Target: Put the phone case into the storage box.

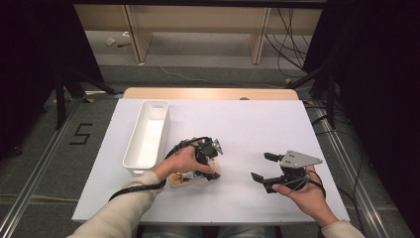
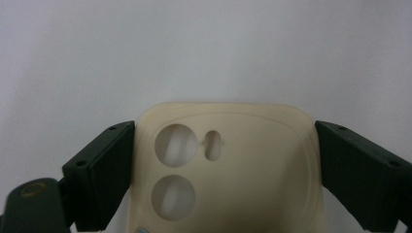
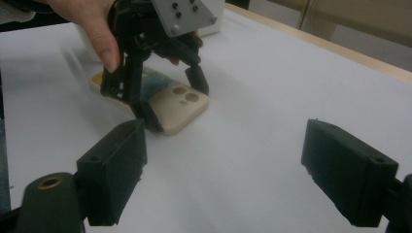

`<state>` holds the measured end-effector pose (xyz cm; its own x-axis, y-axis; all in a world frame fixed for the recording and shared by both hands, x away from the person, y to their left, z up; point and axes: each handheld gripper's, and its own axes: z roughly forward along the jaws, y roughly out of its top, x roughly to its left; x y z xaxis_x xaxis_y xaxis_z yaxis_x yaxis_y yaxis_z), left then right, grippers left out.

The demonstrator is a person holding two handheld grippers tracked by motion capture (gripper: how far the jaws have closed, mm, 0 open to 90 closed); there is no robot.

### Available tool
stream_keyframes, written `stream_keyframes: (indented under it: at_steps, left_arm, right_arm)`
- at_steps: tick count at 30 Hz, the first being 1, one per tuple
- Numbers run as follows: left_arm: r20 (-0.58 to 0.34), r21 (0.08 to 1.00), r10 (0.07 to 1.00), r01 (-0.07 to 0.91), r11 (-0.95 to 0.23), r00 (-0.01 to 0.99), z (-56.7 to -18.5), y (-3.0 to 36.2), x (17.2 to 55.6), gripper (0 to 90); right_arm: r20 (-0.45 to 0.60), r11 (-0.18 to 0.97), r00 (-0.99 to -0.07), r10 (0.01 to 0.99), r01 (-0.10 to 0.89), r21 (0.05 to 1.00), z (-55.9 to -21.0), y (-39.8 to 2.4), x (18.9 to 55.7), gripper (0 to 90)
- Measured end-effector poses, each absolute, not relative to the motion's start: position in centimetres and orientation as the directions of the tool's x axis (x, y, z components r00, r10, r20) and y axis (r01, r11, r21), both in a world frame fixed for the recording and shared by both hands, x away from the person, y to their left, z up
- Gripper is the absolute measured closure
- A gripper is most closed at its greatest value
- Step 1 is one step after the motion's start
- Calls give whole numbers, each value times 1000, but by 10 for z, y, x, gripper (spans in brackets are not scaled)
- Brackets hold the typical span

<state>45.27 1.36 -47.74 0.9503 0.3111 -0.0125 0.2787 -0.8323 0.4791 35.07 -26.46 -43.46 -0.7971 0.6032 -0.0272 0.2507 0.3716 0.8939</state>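
The right gripper (image 1: pixel 260 166) is near the front of the bench (image 1: pixel 247 124), on the right side. A hand (image 1: pixel 303 191) holds it from behind. Its two black jaws are spread wide, with nothing between them. They hang a little above the white bench top and point toward the left. In the right gripper view the same two jaws stick up from the bottom with bare white bench between them.

To the left, about the same way back, the left gripper (image 1: pixel 207 168) points down at a phone case (image 1: pixel 182 179). The case is cream colored and lies flat on the bench, close to the front edge. In the left gripper view the phone case (image 2: pixel 228 170) sits right between the two jaws, one on each side. The left jaw touches the edge of the case. The right jaw is just beside the other edge, and you cannot tell if it is touching. You can see two round holes and one small hole in the case. In the right gripper view the left gripper (image 3: pixel 167 99) stands over the phone case (image 3: pixel 177 107), with its jaws on both sides of the end with the holes.

Farther back on the left is a long white bin (image 1: pixel 132 148). It stands just beside the left hand (image 1: pixel 181 161).
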Motion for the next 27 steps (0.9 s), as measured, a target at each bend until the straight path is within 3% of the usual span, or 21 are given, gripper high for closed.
stream_keyframes:
  at_steps: [27]
  left_arm:
    - [-7,590,349,286,-756,937,-451,16,453,110]
  right_arm:
    - [-23,365,-795,606,252,896,-434,-265,351,176]
